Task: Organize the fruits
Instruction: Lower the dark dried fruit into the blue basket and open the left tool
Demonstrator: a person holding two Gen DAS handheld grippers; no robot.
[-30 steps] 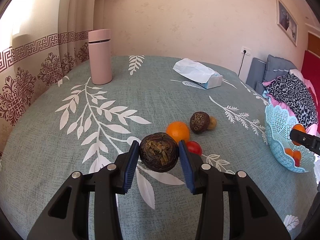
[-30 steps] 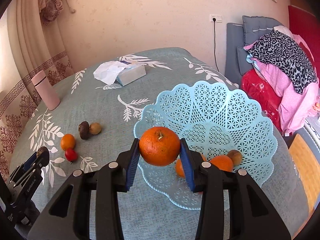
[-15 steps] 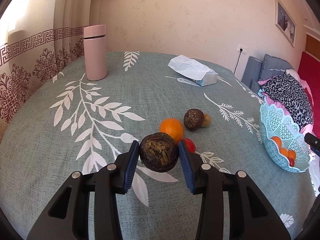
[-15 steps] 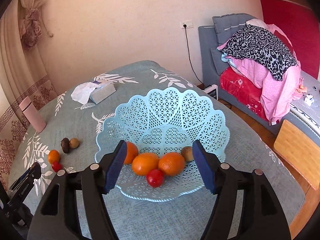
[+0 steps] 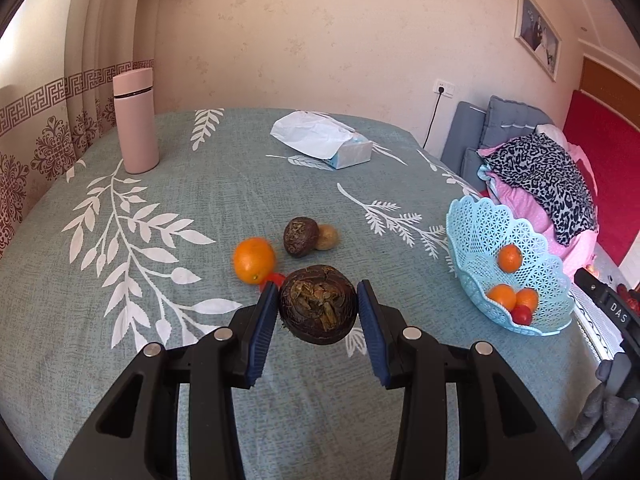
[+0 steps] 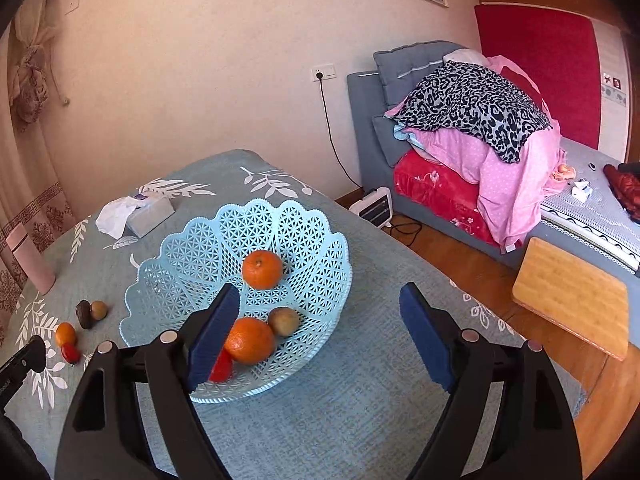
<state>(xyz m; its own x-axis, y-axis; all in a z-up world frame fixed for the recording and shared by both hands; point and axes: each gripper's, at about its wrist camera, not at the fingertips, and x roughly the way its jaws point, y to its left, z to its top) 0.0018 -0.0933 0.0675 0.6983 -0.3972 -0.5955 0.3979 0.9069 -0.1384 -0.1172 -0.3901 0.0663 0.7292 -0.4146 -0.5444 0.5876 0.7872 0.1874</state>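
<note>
Dark brown round fruit (image 5: 317, 304), no clear long axis, leafy calyx end facing the camera, sits clamped between the blue pads of the left gripper (image 5: 318, 312), which tilts down over the leaf-print tablecloth (image 5: 200, 200) just before an orange (image 5: 254, 260), a partly hidden red fruit (image 5: 272, 279), a second dark fruit (image 5: 301, 237) and a small tan one (image 5: 327, 237). Right gripper (image 6: 320, 332) angles down at the near rim of the light-blue lattice basket (image 6: 192, 256); its jaws have just been opening and stand wide with nothing gripped, left pad in front of the basket's fruit. Basket holds two oranges (image 6: 262, 269), a kiwi-like brown fruit (image 6: 283, 321) and a red one (image 6: 222, 366); pink tumbler (image 5: 135, 120) and tissue pack (image 5: 324, 145) sit further back.
</note>
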